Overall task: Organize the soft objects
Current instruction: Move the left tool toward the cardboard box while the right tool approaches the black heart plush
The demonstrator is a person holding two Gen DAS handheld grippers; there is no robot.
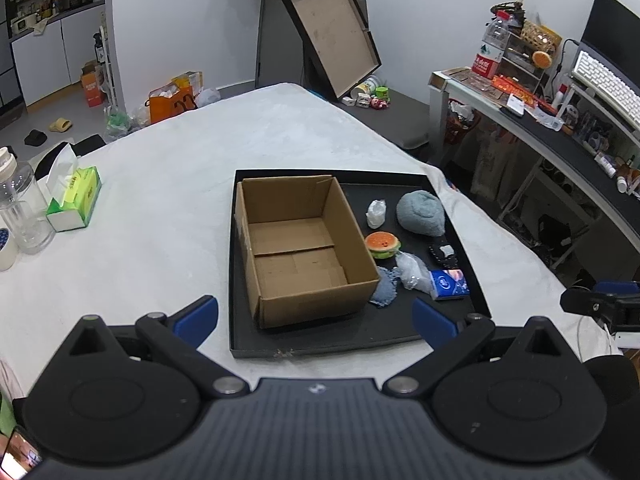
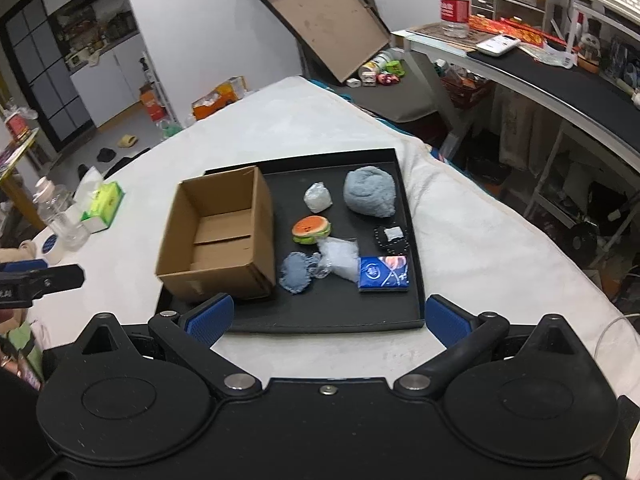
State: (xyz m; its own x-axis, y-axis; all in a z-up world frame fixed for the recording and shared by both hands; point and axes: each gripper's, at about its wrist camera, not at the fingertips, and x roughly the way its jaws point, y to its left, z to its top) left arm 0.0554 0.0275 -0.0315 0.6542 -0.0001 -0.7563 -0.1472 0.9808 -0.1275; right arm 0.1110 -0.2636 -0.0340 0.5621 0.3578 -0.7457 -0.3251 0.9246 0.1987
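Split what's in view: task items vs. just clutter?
Task items:
cardboard box, empty, on the black tray
grey cloth ball
burger toy
denim patch
white wad
clear plastic bag
blue tissue pack
small black pouch

Clutter:
green tissue box
clear bottle
tape roll

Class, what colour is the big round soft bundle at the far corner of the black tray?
The soft bundle is grey-blue, plain; clearest in the right wrist view.

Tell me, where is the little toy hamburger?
The toy hamburger lies on the black tray, just right of the cardboard box in both views, with the clear plastic bag in front of it.
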